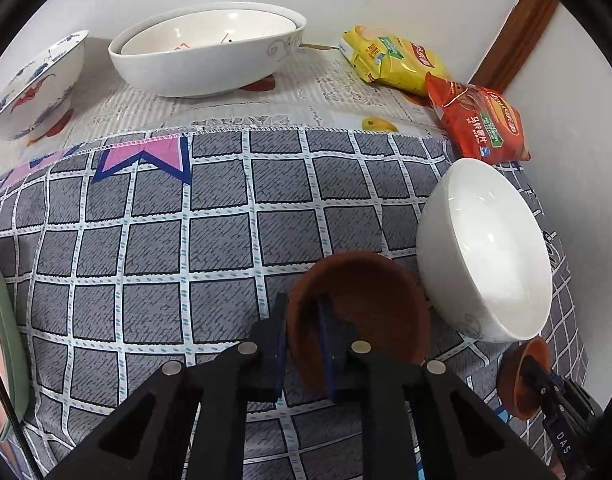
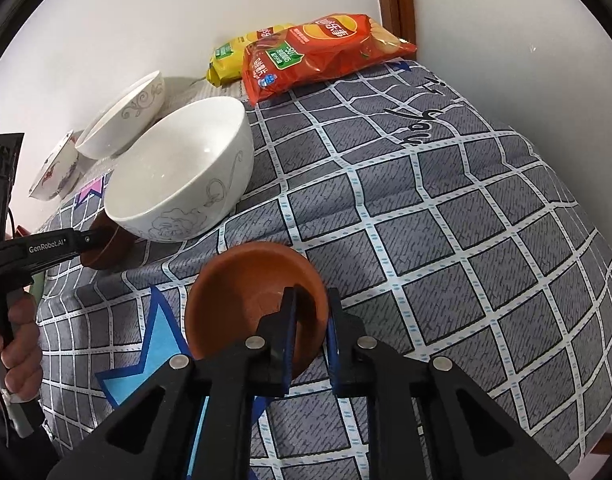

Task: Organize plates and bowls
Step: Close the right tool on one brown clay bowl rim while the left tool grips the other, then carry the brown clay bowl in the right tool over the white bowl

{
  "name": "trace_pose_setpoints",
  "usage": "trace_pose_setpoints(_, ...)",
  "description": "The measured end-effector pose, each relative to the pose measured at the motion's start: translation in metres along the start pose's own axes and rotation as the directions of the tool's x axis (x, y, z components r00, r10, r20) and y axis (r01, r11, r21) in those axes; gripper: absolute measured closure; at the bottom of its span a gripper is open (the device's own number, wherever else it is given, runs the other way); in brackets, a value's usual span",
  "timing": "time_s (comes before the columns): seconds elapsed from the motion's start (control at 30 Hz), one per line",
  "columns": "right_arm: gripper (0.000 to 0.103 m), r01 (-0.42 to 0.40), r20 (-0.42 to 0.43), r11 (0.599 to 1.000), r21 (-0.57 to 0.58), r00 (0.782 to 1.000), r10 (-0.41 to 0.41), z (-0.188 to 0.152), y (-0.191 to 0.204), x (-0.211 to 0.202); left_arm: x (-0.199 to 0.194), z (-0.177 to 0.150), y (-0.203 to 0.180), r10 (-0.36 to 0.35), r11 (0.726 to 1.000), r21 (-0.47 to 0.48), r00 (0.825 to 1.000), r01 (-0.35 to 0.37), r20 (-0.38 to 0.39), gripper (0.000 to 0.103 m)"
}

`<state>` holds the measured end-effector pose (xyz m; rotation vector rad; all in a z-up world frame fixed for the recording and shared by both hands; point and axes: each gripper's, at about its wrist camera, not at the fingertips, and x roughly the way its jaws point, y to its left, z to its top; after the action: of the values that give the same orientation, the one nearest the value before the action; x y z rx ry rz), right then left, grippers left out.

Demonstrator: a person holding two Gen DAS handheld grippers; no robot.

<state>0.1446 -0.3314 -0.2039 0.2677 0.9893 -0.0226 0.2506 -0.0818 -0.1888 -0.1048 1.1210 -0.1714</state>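
Left tool [image 1: 304, 344] and right tool [image 2: 312, 328] are each clamped, one finger inside a rim.

small bowl [image 1: 358, 308] left of deep bowl [image 1: 486, 252] | snack bags [image 1: 478, 120] behind

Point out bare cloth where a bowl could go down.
Widest bare patch: grey checked cloth between the nested bowls and the left gripper. More lies right of the right gripper, below the red chip bag. Crowded around the plain white bowl.
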Motion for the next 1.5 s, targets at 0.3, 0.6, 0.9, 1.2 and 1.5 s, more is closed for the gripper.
trace_pose_setpoints(0.3, 0.095, 0.019, 0.032, 0.999, 0.026, 0.999, -0.02, -0.004, 0.009, -0.016, -0.023, -0.006, 0.008, -0.006, 1.0, -0.003, 1.0, 0.006, 0.023, 0.095)
trace_pose_setpoints(0.6, 0.095, 0.007, 0.074, 0.999, 0.039, 0.997, -0.009, 0.001, 0.025, -0.045, -0.061, 0.0, 0.025, 0.032, 0.999, 0.018, 0.997, -0.033, 0.074, 0.095)
trace_pose_setpoints(0.9, 0.095, -0.007, 0.173, 0.999, 0.036, 0.985, 0.001, 0.032, 0.044, -0.08, -0.084, 0.019, 0.038, 0.082, 0.995, 0.05, 0.988, -0.09, 0.134, 0.095)
trace_pose_setpoints(1.2, 0.095, -0.002, 0.195, 1.0, 0.027, 0.981, -0.003, 0.061, 0.059, -0.076, -0.07, 0.043, 0.033, 0.093, 0.99, 0.086, 0.982, -0.108, 0.162, 0.095)
trace_pose_setpoints(1.5, 0.095, 0.033, 0.173, 0.999, 0.04, 0.984, -0.04, 0.073, 0.063, -0.053, -0.036, 0.051, 0.02, 0.039, 0.992, 0.115, 0.99, -0.054, 0.133, 0.095)
